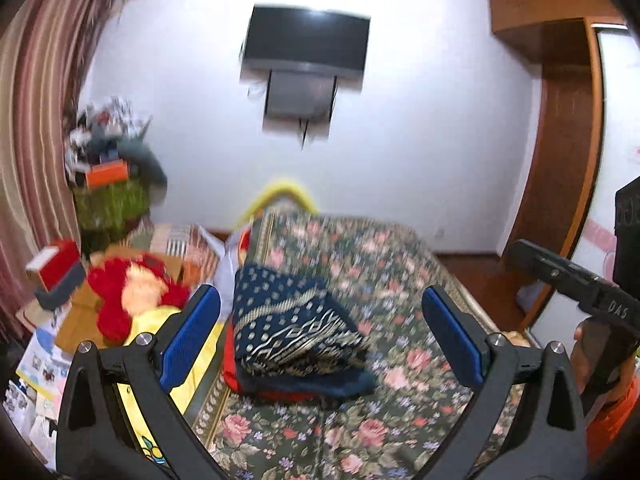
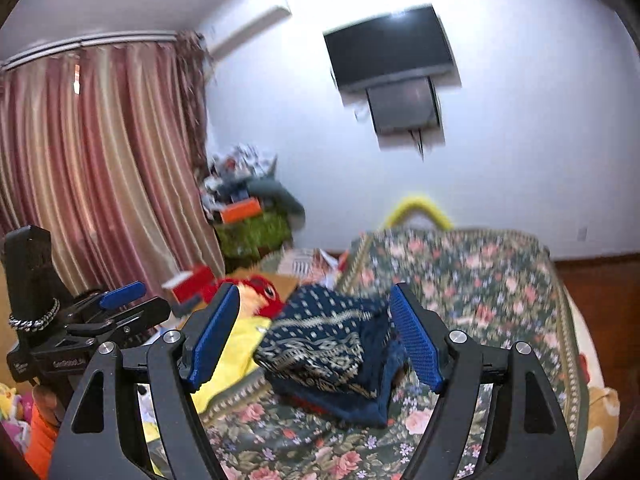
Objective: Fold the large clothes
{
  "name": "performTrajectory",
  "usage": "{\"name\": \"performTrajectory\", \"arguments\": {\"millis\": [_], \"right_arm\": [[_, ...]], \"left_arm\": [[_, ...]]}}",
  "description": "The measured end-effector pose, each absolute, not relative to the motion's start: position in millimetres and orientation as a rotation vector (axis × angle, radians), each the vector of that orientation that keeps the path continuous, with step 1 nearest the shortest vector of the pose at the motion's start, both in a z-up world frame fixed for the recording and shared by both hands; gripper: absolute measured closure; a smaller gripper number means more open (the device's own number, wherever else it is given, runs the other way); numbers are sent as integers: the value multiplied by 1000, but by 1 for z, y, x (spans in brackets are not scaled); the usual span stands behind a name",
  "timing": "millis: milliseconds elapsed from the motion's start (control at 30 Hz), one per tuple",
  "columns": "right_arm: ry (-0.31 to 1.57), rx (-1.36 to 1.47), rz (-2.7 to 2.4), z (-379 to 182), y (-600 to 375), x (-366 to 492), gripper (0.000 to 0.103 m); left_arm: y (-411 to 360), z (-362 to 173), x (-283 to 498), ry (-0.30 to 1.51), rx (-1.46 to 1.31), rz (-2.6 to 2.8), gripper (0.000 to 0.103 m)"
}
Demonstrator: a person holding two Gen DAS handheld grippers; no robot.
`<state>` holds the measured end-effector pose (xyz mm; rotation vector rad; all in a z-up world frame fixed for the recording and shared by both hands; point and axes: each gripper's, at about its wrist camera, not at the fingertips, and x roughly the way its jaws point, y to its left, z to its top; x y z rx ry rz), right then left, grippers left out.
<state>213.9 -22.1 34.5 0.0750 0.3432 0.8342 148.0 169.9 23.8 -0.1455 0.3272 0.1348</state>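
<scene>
Lying folded on the floral bedspread (image 1: 400, 280): dark blue patterned garment (image 1: 296, 320), gold print up, stacked on a red layer and a darker blue layer beneath. Landmark for everything below = that garment.

Left gripper (image 1: 320, 336) raised short of the garment, blue pads spread wide on either side of it in view, nothing between them, not touching the cloth. Right gripper (image 2: 316, 336) likewise short of the garment, jaws wide apart, empty, pads clear of the fabric. Other gripper visible at the frame edge in each wrist view, beside a bit of orange sleeve (image 1: 612, 412).

Yellow cloth (image 2: 236, 356) just left of the garment, touching its edge. Red plush toy (image 1: 132, 292) further left, beyond the yellow cloth. Yellow curved bar (image 1: 280, 192) behind the garment at the far end of the bed. Wall-mounted TV (image 1: 304, 40) high above and behind. Striped curtain (image 2: 96, 160) well to the left. Frames blurred; finer detail unreadable.
</scene>
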Motion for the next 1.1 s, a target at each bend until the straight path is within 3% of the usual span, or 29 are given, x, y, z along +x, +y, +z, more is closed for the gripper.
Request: {"name": "performTrajectory", "arguments": {"millis": [233,433,500,567,633,1100], "right_arm": [[224,108,817,45,-46,160,28],[159,87,760,44,-56,135,20],[159,83,749,43,-56,131,16],[156,81,730,43,-55,131,5],[146,76,711,42,-53,130,0],[159,32,684,36,-50,125,0]], "left_arm": [[122,39,84,145,-102,183,1],[109,32,52,104,-82,245,1],[106,29,45,104,-79,256,1],[103,26,39,106,-75,263,1],[100,23,36,107,-59,278,1],[100,15,34,129,-68,294,0]]}}
